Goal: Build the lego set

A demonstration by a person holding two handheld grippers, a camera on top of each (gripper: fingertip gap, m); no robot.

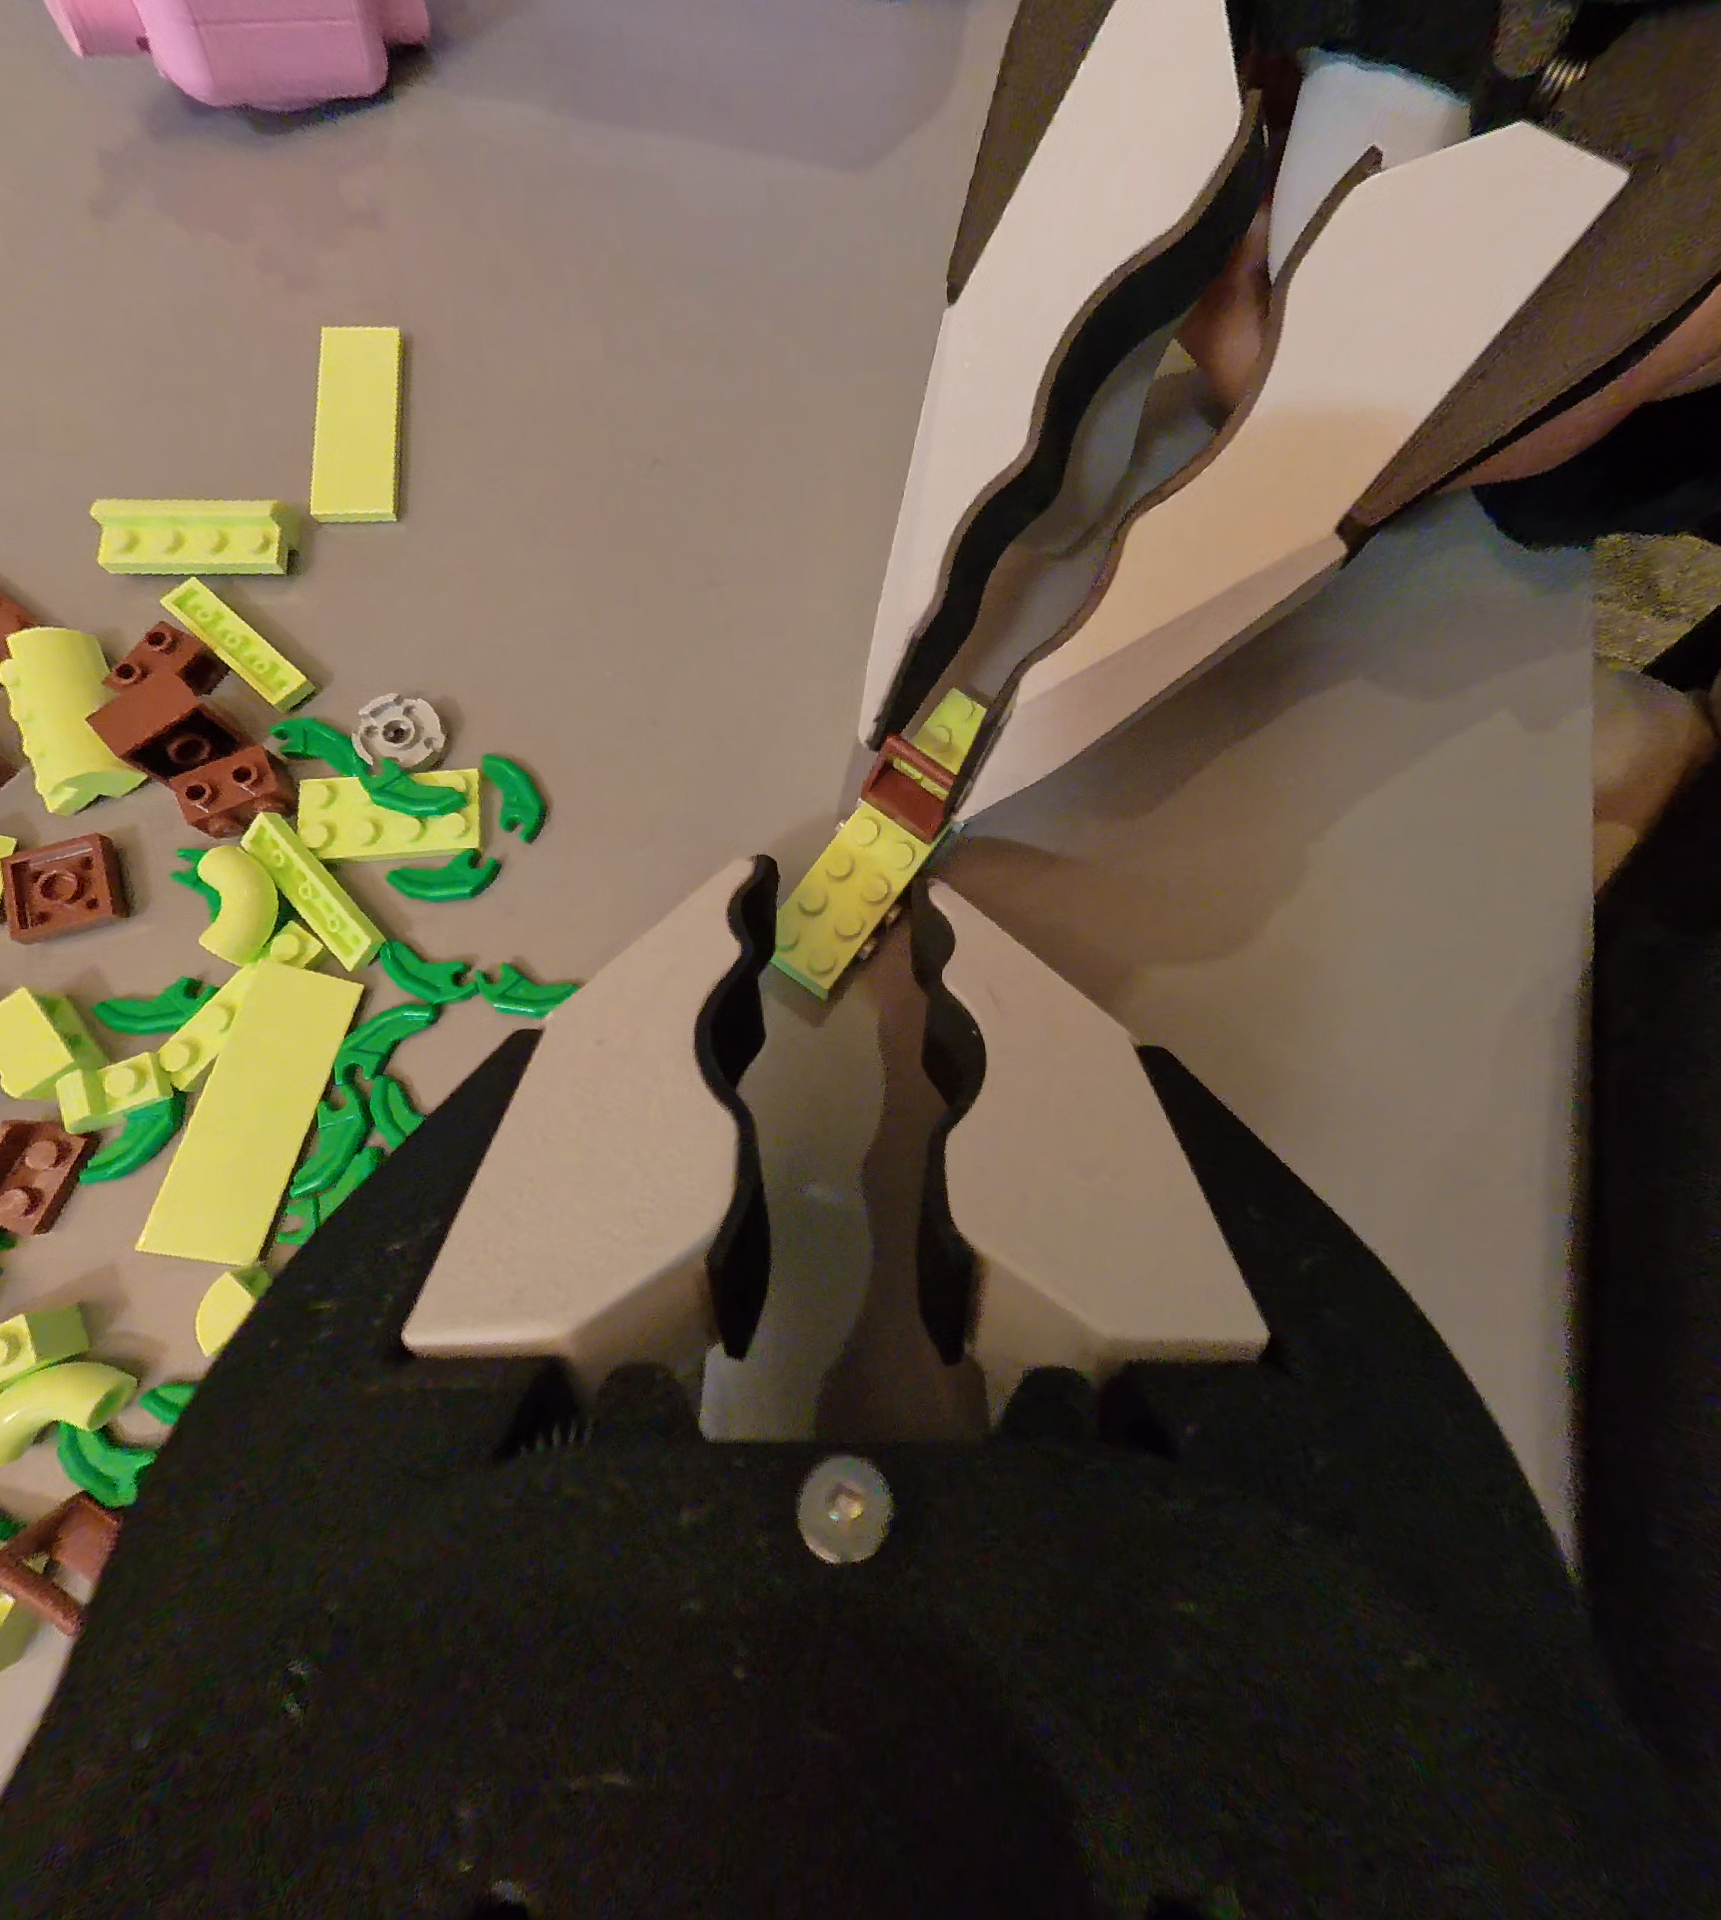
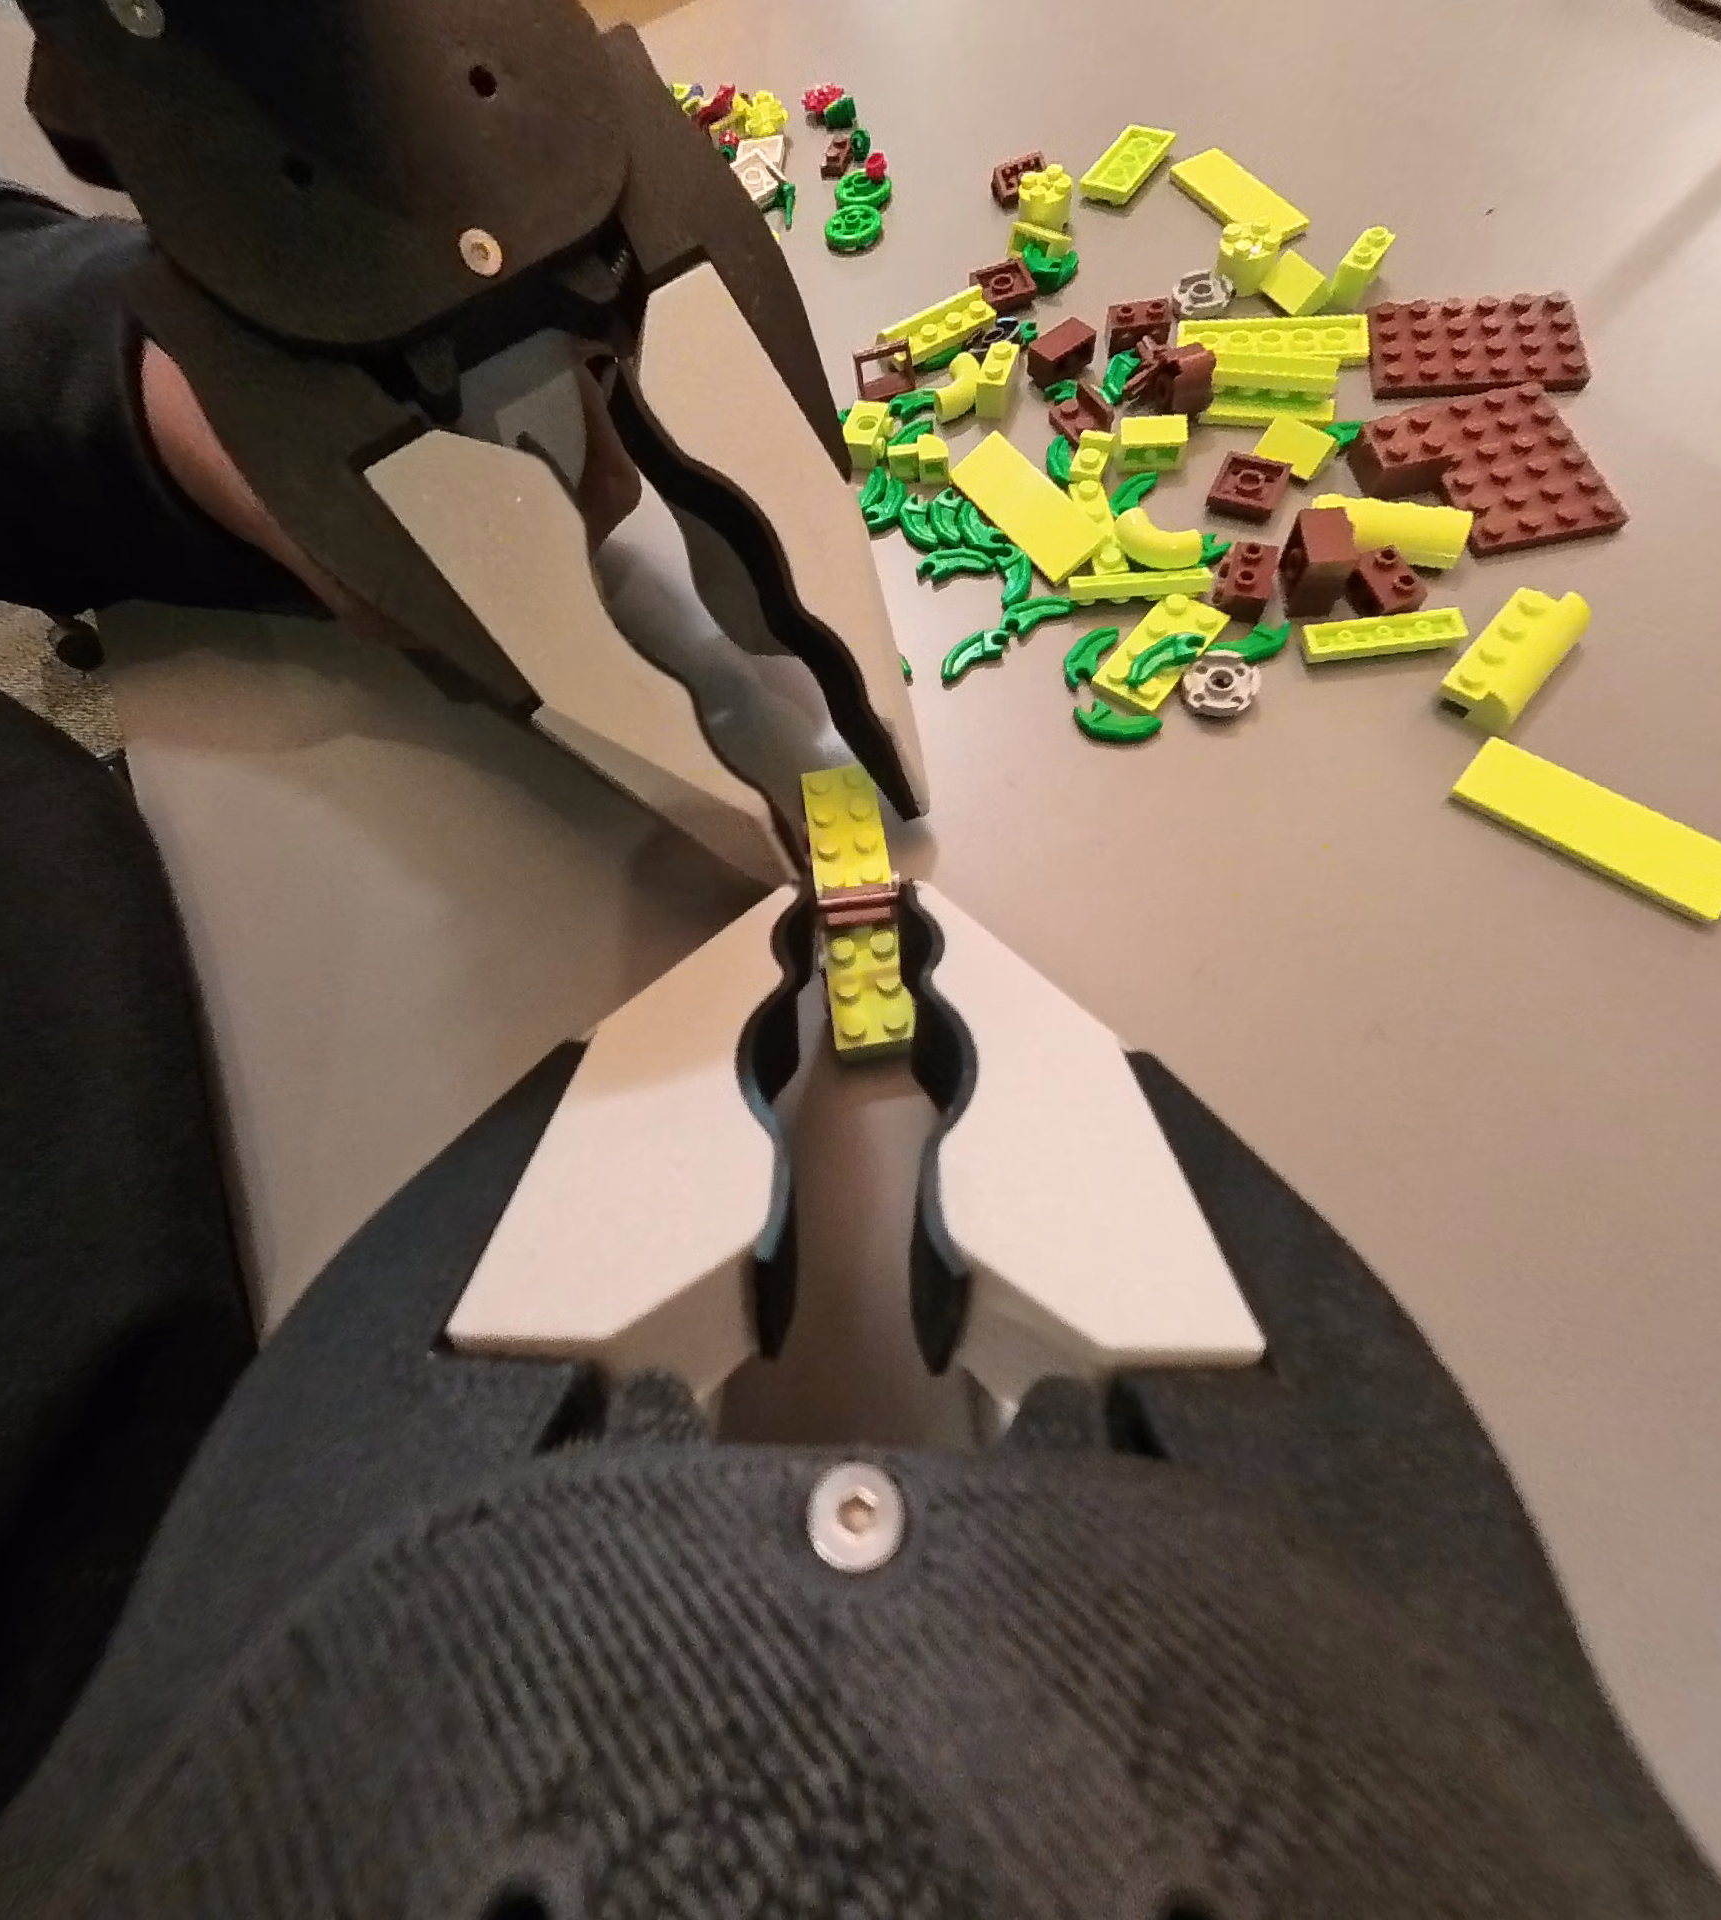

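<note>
in the right wrist view the right gripper fills the lower centre, its jaws pinching the near half of a lime plate with a small brown clip piece across its middle. the plate's long axis runs straight away from this gripper, up the frame, into the left gripper coming down from the upper left. whether those jaws grip the far end or only bracket it is hard to tell. in the left wrist view its tips look slightly parted around the plate's corner. any pressing or pulling would act along that shared axis. farther off, loose lego pieces lie scattered on the desk at upper right. the plate's underside is hidden.
</note>
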